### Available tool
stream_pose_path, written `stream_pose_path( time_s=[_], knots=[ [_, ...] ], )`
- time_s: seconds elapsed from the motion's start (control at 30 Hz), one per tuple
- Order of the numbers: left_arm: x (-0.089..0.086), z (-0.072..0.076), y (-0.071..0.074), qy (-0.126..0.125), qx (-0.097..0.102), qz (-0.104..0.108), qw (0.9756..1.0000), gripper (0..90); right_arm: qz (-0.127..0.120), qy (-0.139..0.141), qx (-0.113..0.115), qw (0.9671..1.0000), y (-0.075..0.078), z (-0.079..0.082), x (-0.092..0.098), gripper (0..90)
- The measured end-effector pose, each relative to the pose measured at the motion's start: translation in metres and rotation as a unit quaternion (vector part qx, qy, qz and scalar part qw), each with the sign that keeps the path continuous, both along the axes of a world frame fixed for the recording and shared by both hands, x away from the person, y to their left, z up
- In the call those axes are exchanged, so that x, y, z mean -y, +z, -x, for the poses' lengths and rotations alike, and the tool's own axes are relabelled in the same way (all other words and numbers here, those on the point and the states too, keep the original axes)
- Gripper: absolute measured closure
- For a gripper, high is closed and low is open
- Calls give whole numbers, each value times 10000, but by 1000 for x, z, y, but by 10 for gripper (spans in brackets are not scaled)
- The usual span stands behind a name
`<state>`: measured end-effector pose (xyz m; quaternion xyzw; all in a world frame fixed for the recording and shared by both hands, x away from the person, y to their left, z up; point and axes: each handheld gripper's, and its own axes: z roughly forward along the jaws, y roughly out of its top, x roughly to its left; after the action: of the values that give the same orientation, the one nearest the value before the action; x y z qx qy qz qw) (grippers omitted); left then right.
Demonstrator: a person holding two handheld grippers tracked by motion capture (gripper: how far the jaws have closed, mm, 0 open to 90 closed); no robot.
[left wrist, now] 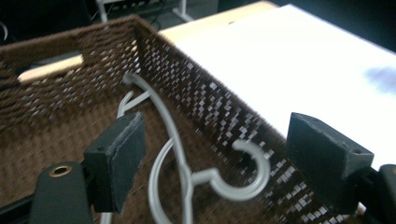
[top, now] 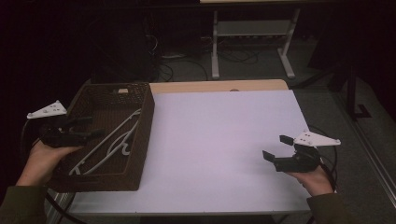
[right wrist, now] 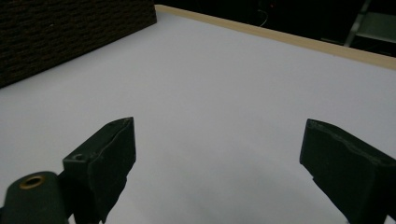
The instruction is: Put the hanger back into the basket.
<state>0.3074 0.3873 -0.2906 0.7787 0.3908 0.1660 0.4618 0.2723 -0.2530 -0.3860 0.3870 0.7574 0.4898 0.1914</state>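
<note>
A white-topped bench (top: pixel 219 140) with a pale wooden far edge is taking up most of the high view, and beyond it a dim floor with cables and the grey legs of another stand (top: pixel 252 42) are showing.

At the bench's left end a dark brown woven basket (top: pixel 142 135) is sitting with its long side running away from the person. Its near left corner is hanging past the bench edge, close to the person's left hand (top: pixel 42 161). In the left gripper view the basket's woven wall (left wrist: pixel 210 107) is crossing the picture diagonally, with the white bench top beyond it, and a slot handle in the far wall is letting pale wood show through.

Inside the basket, white plastic hangers (top: pixel 109 142) are lying flat on the bottom, pointing roughly along its length. How many there are I cannot tell. In the left gripper view one grey-white hanger (left wrist: pixel 177 154) is lying with its hook curled up against the inside of the right wall.

The left gripper (top: pixel 86 127) is reaching in over the basket's left rim, its jaws standing wide apart above the hangers and gripping nothing; the hook is showing in the gap between them, lower down.

The right gripper (top: pixel 276 148) is hovering over the bare right part of the bench, well apart from the basket, held in the person's right hand (top: pixel 315 179). Its jaws are also spread wide and are holding nothing.
</note>
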Motion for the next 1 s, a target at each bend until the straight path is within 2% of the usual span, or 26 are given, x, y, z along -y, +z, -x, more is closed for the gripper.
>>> stream_pose_path(
  time_s=[0.07,0.2,0.3,0.53,0.73,0.8,1.0],
  knots=[
    [4,1,1,-9,50,157,9999,159,-45,50,41,10000,5,-1,-3,97],
    [17,5,6,-93,221,291,9993,126,-104,151,66,9998,11,-2,-8,95],
    [24,6,7,-120,273,325,9990,113,-137,171,116,9997,15,-2,-10,94],
    [52,11,7,-309,468,633,9964,100,-260,292,344,9986,31,-7,-17,86],
    [70,11,3,-470,470,740,9950,100,-367,322,457,9978,39,-9,-22,71],
    [79,11,2,-538,504,837,9938,100,-376,326,504,9975,42,-10,-24,69],
    [93,10,-1,-623,570,879,9925,100,-443,325,583,9968,50,-12,-26,68]
  ],
)
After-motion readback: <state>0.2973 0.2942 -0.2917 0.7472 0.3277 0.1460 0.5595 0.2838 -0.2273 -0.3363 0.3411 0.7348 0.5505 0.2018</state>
